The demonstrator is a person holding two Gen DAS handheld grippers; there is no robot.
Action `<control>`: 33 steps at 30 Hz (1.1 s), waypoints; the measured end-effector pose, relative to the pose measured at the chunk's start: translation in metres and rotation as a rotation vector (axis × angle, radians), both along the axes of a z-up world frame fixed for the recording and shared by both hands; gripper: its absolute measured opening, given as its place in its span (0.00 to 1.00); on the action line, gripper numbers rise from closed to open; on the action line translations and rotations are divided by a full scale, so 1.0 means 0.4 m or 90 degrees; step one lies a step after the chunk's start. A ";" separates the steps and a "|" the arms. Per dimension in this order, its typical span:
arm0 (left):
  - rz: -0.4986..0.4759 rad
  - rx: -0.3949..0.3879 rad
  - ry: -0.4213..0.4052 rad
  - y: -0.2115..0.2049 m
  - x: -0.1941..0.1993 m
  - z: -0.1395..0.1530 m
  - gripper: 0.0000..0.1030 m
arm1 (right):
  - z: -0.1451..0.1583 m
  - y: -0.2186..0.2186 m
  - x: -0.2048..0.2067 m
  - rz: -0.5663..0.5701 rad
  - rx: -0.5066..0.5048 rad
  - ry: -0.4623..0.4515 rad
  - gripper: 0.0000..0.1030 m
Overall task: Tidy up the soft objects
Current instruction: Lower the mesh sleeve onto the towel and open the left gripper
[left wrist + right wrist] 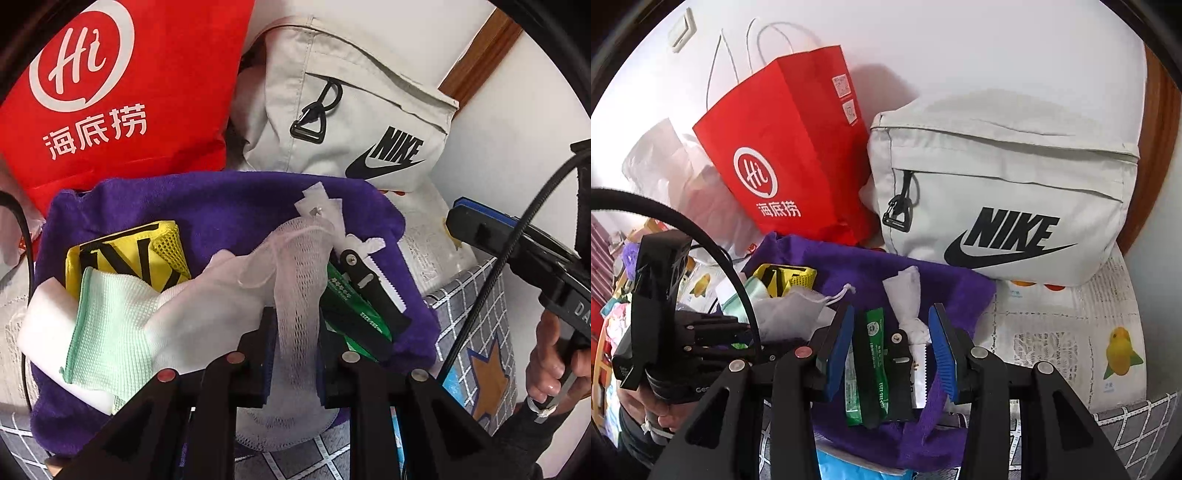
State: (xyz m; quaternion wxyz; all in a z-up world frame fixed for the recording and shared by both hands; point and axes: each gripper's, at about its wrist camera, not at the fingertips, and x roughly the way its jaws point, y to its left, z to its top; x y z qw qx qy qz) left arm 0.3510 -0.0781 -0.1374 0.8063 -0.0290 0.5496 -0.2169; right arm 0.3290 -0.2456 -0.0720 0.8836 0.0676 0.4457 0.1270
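Left wrist view. Soft heap on a plush purple towel (229,206), deep-piled and rumpled. Left gripper (295,354) low in frame, black jaws drawn close around a white mesh pouch (299,295): open netting, limp and tubular, drawstring looped near its middle; whether the pads actually press it, cannot tell. Left of that pouch, a smooth white cloth (199,306), a pale green waffle-weave cloth (110,321) with a stitched hem, and a yellow mesh item (162,243) crossed by black straps. Right of the pouch, a glossy green packet (351,306) and a flat black clip (373,284) edged by a white toothed strip. Behind the towel, a stiff red paper bag (147,92) with a white logo and a grey canvas bag (369,110) printed in black. At far right, the right gripper (480,229), blue-padded, gripped by a hand (550,365).

Right wrist view. Right gripper (890,354) hovering low over the towel (868,269), ribbed blue pads spread apart, green packet (868,365) and black clip (901,373) lying between them without visible contact. Crumpled white paper twist (908,295) just beyond the fingertips. Mesh pouch (790,310) to the left, beside the left gripper (738,332). Red bag (790,158) and grey bag (1004,177) upright against a white wall (960,48). Lace-patterned cover (1071,325) with fruit prints at right.
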 end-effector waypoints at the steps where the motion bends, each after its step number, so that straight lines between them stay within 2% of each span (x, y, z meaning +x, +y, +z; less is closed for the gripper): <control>1: 0.001 0.003 0.002 -0.002 0.002 -0.002 0.24 | -0.002 0.003 0.002 0.002 -0.001 0.001 0.41; 7: 0.002 0.006 0.000 -0.006 0.001 0.007 0.43 | -0.016 0.016 0.009 0.011 -0.002 0.014 0.41; 9: 0.005 0.014 -0.004 -0.002 -0.003 0.016 0.55 | -0.018 0.021 0.008 0.013 -0.004 0.015 0.41; 12: 0.011 0.029 -0.012 0.007 -0.013 0.033 0.67 | -0.020 0.032 0.008 0.015 -0.007 0.017 0.45; 14: 0.010 0.053 -0.014 0.011 -0.022 0.043 0.68 | -0.019 0.044 0.007 0.019 -0.011 0.016 0.51; 19: 0.027 0.097 -0.044 0.035 -0.060 0.089 0.74 | -0.011 0.075 0.002 0.035 -0.006 0.022 0.52; 20: 0.033 0.103 -0.053 0.043 -0.069 0.099 0.76 | -0.009 0.081 0.001 0.037 -0.008 0.024 0.56; 23: 0.041 0.106 -0.078 0.071 -0.105 0.136 0.84 | -0.006 0.095 -0.003 0.030 -0.008 0.042 0.77; 25: 0.050 0.112 -0.091 0.096 -0.131 0.159 0.88 | 0.005 0.107 -0.010 0.026 -0.017 0.038 0.80; 27: 0.069 0.127 -0.102 0.125 -0.158 0.181 0.94 | 0.016 0.121 -0.021 0.023 -0.032 0.032 0.87; 30: 0.108 0.188 -0.130 0.161 -0.204 0.209 0.97 | 0.032 0.145 -0.045 0.024 -0.042 0.024 0.99; 33: 0.142 0.215 -0.146 0.193 -0.244 0.230 0.97 | 0.041 0.167 -0.074 0.017 -0.043 0.026 0.99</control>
